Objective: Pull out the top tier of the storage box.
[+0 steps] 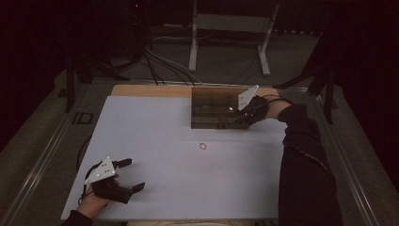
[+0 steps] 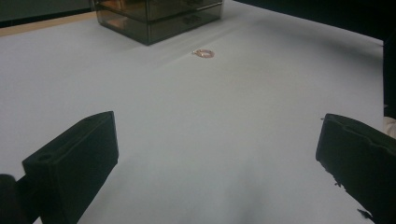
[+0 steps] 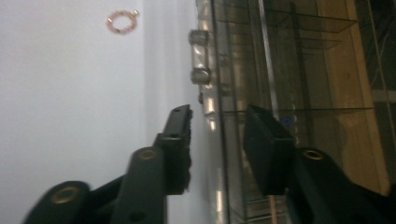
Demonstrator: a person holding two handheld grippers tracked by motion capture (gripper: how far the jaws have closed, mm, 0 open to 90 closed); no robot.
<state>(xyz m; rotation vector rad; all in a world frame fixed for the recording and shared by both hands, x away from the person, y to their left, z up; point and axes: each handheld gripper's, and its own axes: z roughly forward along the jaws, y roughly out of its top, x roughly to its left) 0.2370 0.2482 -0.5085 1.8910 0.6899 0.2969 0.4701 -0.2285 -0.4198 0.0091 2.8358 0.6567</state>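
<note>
Left gripper (image 1: 134,175): held with jaws spread wide above the white table (image 1: 155,141); a small beaded ring (image 2: 204,53) is seen well ahead of it. Right gripper (image 3: 217,135): jaws parted, set astride the front wall of the smoked clear drawer box (image 1: 214,110).

This looks like a dim lab or recording room set up for tests, not a home. A plain white tabletop (image 1: 155,141) with a wooden strip along its far edge stands on grey carpet (image 1: 37,136), nearly bare. Beyond the far edge, a bundle of black cables (image 1: 155,63) runs across the floor toward dark equipment, and the white metal legs of another stand or desk (image 1: 229,37) rise behind. Dark curtains or walls close the room in on both sides.
</note>
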